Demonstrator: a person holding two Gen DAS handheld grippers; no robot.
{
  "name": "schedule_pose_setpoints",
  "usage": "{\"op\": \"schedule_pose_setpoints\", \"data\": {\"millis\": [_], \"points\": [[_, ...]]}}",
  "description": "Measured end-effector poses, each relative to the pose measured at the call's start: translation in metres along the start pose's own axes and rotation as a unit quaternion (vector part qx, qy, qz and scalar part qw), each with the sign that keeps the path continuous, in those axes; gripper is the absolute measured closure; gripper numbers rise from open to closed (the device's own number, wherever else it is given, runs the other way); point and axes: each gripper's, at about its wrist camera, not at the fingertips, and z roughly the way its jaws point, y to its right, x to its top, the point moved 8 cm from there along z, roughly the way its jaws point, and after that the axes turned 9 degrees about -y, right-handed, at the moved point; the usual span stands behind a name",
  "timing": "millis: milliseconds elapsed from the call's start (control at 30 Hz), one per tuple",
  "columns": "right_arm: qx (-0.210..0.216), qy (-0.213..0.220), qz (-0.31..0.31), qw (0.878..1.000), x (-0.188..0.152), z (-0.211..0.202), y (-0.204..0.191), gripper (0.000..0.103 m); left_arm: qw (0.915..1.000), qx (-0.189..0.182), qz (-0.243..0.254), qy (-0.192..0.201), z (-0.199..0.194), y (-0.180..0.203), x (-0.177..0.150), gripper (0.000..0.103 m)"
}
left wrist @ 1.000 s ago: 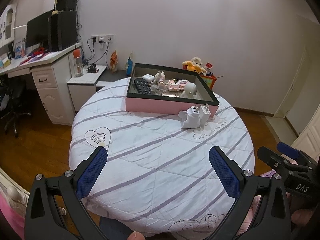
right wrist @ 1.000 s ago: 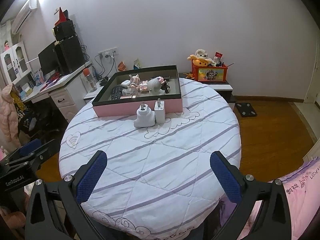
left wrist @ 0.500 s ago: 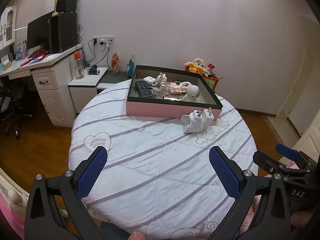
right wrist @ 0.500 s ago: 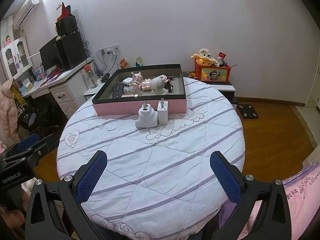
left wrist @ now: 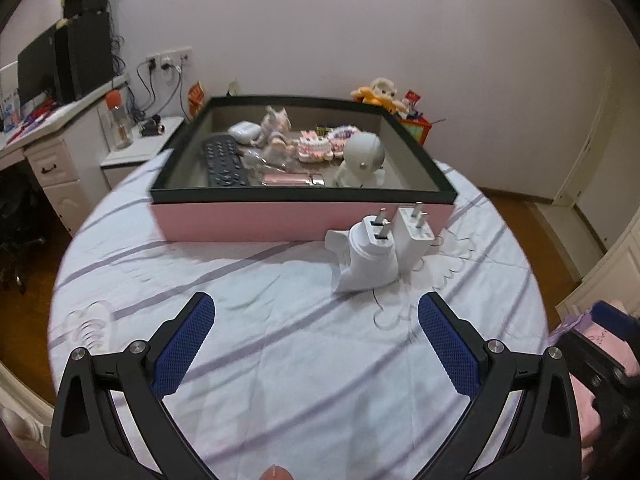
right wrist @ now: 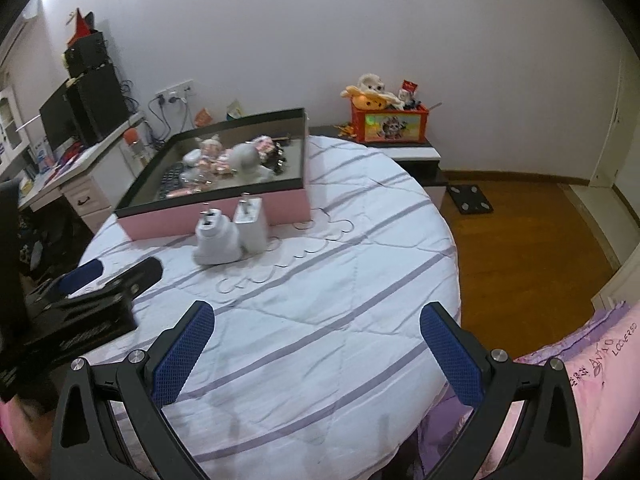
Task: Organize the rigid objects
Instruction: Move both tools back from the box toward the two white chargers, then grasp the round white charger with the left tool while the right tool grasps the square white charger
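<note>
Two white plastic plug adapters stand touching each other just in front of the pink box with a dark rim. The rounded one and the flat rectangular one both point their metal prongs upward (tilted slightly). The left gripper and the right gripper hover over the striped white quilt, fingers wide apart, holding nothing.

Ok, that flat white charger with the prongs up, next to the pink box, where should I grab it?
Grip the flat charger by its two broad faces, low on the body, coming from above. It stands upright with prongs on top, the rounder adapter crowds its left, and the pink box blocks behind. The right gripper looks better placed.
</note>
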Motion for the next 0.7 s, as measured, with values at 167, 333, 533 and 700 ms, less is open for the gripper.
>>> {"op": "schedule_pose_setpoints", "data": {"millis": [167,333,533,700], "points": [[-0.001,-0.016,0.011,1.000,0.005,0.020,0.011,0.000,0.9996,0.004,0.010,-0.025,0.036,0.008,0.008,0.000],[0.001,-0.029,0.018,0.999,0.007,0.037,0.017,0.000,0.9990,0.012,0.024,-0.036,0.059,0.016,0.015,0.000],[0.008,-0.041,0.019,0.999,0.008,0.051,0.018,0.000,0.9985,0.008,0.031,-0.044,0.078,0.020,0.020,0.000],[0.013,-0.046,0.020,0.999,0.007,0.057,0.018,0.000,0.9972,0.017,0.045,-0.058,0.087,0.025,0.017,0.000]]}}
